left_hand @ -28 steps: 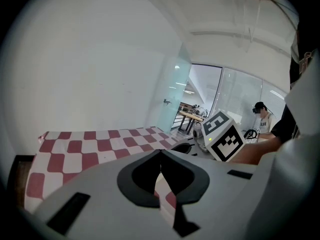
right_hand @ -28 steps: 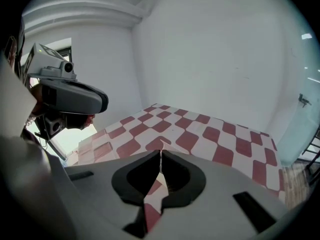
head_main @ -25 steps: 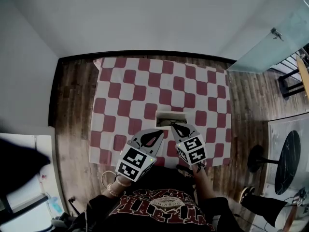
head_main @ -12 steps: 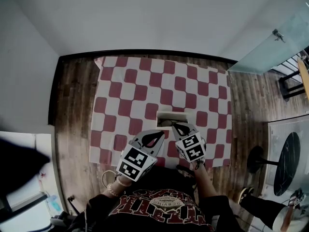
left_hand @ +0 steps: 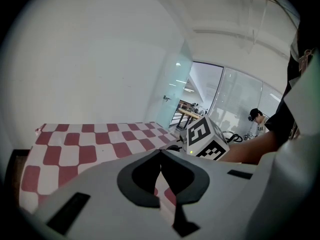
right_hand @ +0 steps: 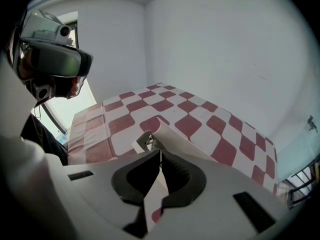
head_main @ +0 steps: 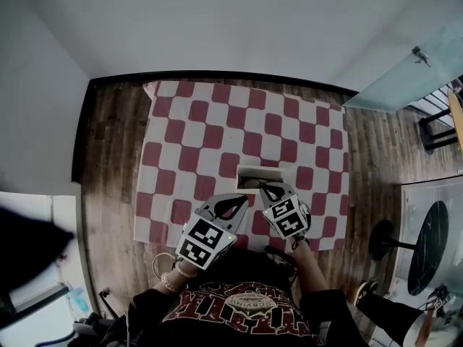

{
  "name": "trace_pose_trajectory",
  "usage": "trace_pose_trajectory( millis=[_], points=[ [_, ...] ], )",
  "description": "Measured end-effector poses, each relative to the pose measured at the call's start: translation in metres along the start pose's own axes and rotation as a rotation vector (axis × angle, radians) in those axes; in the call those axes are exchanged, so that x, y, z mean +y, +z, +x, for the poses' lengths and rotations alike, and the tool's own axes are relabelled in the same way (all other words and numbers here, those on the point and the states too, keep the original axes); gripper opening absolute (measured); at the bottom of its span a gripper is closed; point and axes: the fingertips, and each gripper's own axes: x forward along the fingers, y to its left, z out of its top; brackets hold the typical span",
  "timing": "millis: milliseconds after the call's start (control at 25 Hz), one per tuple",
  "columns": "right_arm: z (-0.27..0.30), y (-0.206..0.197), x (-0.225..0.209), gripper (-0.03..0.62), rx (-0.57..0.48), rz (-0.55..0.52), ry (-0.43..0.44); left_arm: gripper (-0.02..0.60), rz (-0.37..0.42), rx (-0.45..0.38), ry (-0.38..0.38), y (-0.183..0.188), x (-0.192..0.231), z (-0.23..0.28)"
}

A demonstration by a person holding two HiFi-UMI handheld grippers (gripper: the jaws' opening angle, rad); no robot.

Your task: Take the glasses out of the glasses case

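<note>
Almost nothing has moved in 1 second. The right tongs (head_main: pixel 264 186) stay closed and empty, tips beside the open glasses case (head_main: pixel 257 173) on the bench (head_main: pixel 195 132). The left tongs (head_main: pixel 242 198) are closed, empty. The glasses (right_hand: pixel 148 142) still sit inside.

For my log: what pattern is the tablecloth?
Tablecloth: red and white checks, clearest in head view.

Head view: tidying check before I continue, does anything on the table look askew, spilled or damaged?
Nothing stands out. The case lies open on the checked cloth; nothing spilled.
</note>
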Motion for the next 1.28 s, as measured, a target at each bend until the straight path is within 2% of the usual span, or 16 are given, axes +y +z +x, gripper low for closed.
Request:
trace_pose_trajectory(
  millis=[280,600,960,1280],
  points=[
    [0.008,-0.005,-0.005,0.025,0.082,-0.154,-0.043,0.009,-0.016,0.002,0.0,-0.006,0.003,-0.001],
    [0.018,-0.015,-0.002,0.026,0.156,-0.255,-0.019,0.009,-0.036,0.0,0.0,-0.008,0.009,-0.003],
    [0.025,-0.024,0.0,0.026,0.251,-0.495,-0.02,0.009,-0.053,-0.002,0.013,-0.011,0.017,-0.003],
    [0.031,-0.028,-0.002,0.026,0.319,-0.622,-0.033,0.009,-0.069,0.0,0.015,-0.017,0.019,-0.003]
  ],
)
